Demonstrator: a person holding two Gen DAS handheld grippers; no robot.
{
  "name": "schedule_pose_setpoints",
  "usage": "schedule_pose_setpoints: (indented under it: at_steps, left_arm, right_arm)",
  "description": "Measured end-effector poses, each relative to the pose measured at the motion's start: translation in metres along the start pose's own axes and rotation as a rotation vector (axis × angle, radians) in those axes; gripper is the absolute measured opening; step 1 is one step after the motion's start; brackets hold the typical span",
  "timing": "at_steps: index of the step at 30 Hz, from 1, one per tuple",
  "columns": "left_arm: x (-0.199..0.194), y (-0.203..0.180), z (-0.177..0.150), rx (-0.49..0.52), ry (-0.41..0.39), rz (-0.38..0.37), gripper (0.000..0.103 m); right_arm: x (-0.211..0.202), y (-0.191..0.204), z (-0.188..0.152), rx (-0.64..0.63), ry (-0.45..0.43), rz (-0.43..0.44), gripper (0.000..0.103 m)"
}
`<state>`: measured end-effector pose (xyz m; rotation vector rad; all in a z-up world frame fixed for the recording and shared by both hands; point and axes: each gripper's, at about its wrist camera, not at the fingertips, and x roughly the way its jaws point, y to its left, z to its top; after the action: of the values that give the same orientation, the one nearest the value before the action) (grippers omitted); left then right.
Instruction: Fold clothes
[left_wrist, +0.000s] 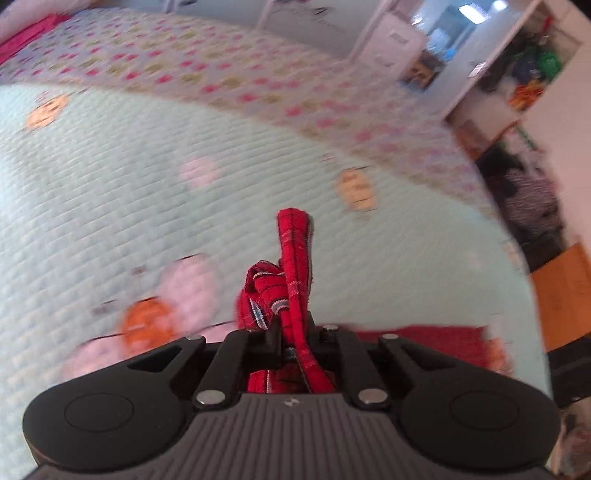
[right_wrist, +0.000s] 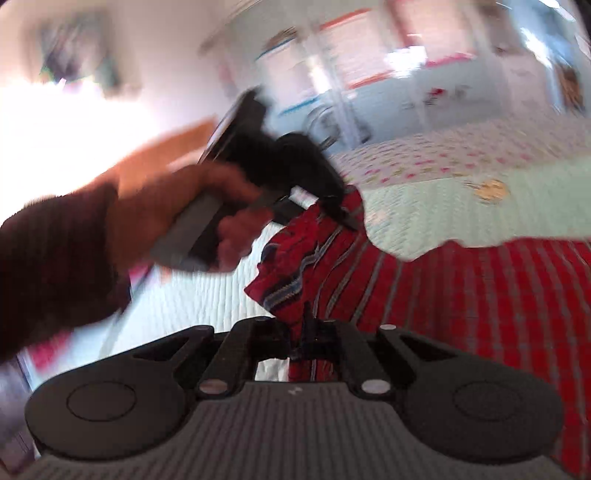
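A red striped garment (right_wrist: 461, 295) hangs stretched between both grippers above a pale green quilted bedspread (left_wrist: 110, 177). My left gripper (left_wrist: 293, 332) is shut on a bunched red hem (left_wrist: 293, 258) that sticks up between its fingers. The right wrist view also shows that left gripper (right_wrist: 341, 212), held by a hand in a dark sleeve (right_wrist: 55, 266), pinching one corner of the cloth. My right gripper (right_wrist: 308, 339) is shut on another edge of the same garment, which spreads off to the right. Both views are blurred by motion.
A second quilt with pink and green spots (left_wrist: 221, 74) covers the far side of the bed. White shelving with coloured items (left_wrist: 517, 74) stands at the right, and an orange wooden floor (left_wrist: 565, 295) lies beyond the bed edge. White cupboards (right_wrist: 369, 74) line the far wall.
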<state>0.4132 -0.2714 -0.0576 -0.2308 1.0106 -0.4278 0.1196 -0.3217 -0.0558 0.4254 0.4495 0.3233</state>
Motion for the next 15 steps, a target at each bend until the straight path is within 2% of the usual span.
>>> schedule_pose_setpoints:
  at_steps: [3,8,13,15]
  left_arm:
    - [0.008,-0.060,0.003,0.050,-0.010,-0.062,0.008]
    - [0.043,-0.151,-0.015,0.167,0.021,-0.108,0.008]
    - [0.088,-0.219,-0.043,0.262,0.061,-0.125,0.008]
    - [0.112,-0.232,-0.053,0.301,0.093,-0.117,0.008]
  right_arm:
    - [-0.032,-0.039,0.014,0.158,-0.072,-0.002,0.005]
    - [-0.085,-0.108,0.015,0.385,-0.170,-0.021,0.005]
    - [-0.122,-0.177,-0.009,0.568,-0.226,-0.094,0.004]
    - [-0.129,-0.200,-0.022,0.624,-0.232,-0.127,0.005]
